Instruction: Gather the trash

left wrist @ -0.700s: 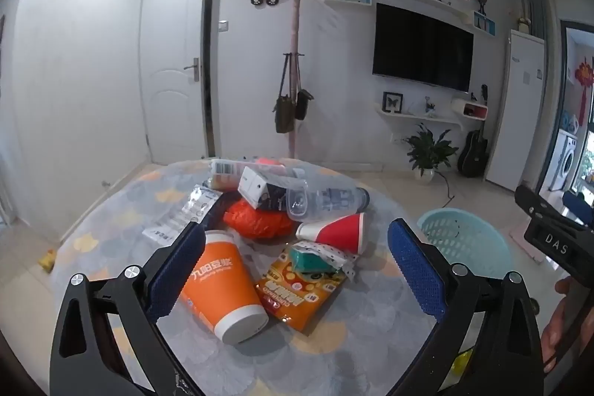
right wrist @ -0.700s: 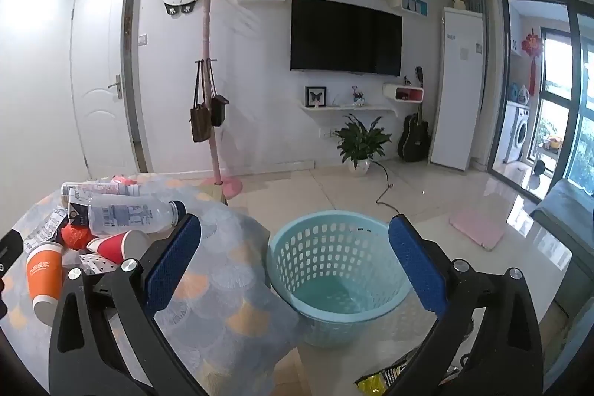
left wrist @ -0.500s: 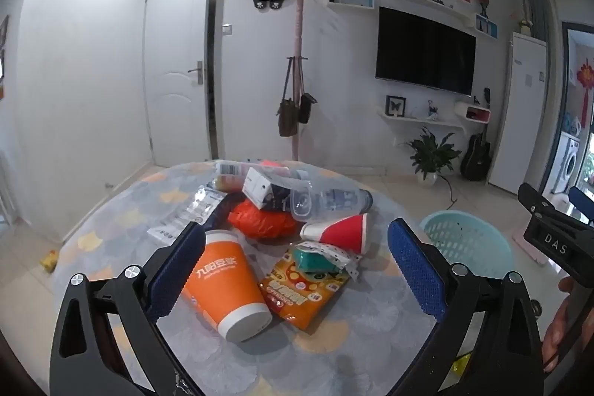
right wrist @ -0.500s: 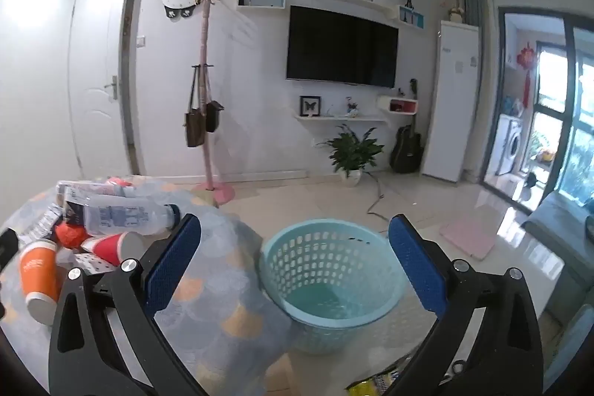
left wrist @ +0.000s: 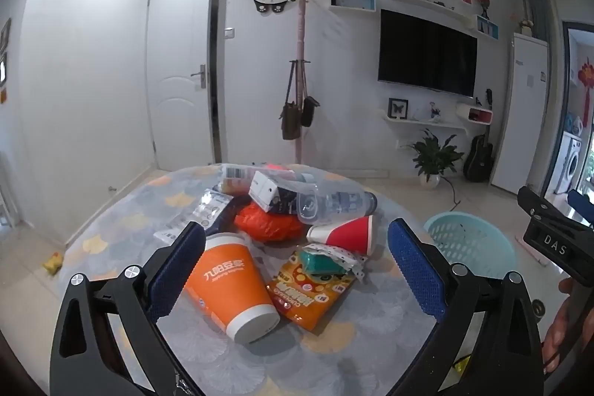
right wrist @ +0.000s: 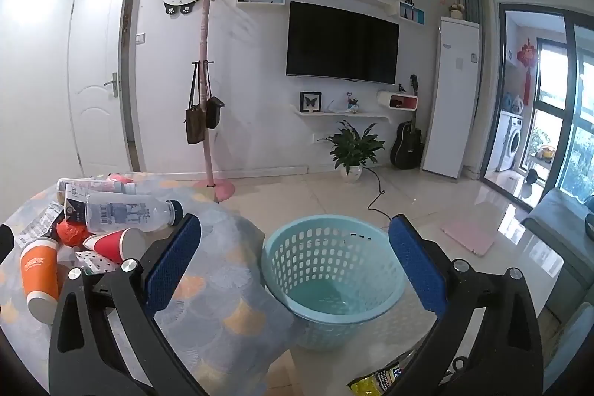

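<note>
A pile of trash lies on the round table (left wrist: 122,221): an orange paper cup (left wrist: 232,288) on its side, an orange snack packet (left wrist: 308,288), a red paper cup (left wrist: 347,233), an orange bag (left wrist: 267,223) and a clear plastic bottle (left wrist: 334,205). My left gripper (left wrist: 297,279) is open and empty, above the orange cup and snack packet. My right gripper (right wrist: 293,266) is open and empty, above the light blue basket (right wrist: 334,281) on the floor. The bottle (right wrist: 126,212) and orange cup (right wrist: 37,275) also show in the right wrist view.
A white box (left wrist: 263,191) and paper wrappers (left wrist: 196,216) lie in the pile. A pink coat rack (right wrist: 208,121) stands behind the table. A yellow wrapper (right wrist: 378,379) lies on the floor near the basket. A pink mat (right wrist: 469,238) lies farther right.
Both views have tilted up slightly, so the trash pile and the basket sit a little lower in frame. Both grippers stay open and empty.
</note>
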The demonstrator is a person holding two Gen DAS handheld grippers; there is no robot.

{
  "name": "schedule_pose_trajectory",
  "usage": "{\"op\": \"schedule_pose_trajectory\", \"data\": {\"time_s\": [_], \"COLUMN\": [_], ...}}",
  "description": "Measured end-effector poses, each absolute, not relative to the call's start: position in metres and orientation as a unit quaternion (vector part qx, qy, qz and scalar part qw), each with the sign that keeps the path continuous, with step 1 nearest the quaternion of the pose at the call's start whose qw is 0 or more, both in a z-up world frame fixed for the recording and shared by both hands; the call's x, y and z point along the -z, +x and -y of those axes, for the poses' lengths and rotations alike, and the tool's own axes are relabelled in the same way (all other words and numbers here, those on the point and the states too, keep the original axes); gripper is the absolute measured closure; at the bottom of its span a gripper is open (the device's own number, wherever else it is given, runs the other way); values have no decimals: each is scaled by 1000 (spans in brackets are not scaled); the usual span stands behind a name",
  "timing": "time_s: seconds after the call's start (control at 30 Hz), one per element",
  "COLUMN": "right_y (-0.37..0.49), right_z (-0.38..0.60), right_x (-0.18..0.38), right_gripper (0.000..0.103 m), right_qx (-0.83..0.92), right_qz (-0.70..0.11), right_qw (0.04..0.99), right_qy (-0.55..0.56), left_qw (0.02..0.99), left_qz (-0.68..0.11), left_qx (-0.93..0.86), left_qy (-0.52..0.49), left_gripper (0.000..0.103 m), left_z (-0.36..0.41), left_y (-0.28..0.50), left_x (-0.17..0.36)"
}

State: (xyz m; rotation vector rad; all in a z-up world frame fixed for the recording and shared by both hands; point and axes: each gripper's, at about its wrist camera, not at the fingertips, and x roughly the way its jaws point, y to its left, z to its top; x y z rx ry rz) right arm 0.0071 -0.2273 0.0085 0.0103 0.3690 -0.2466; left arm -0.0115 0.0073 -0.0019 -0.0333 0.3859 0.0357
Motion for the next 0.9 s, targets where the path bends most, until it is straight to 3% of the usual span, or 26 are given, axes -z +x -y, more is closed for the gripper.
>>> {"op": "schedule_pose_trajectory", "data": {"time_s": [0.9], "right_y": [15], "right_z": [227], "right_x": [-1], "right_gripper": [6], "right_qx": [121], "right_qz": [-192], "right_qw": [974], "right_qy": [10], "left_qw": [981], "left_qz": [-192], "left_qx": [-29], "left_qy": [-25], "left_gripper": [8], "left_z": [-16], "left_y": [-7], "left_x": [1]}}
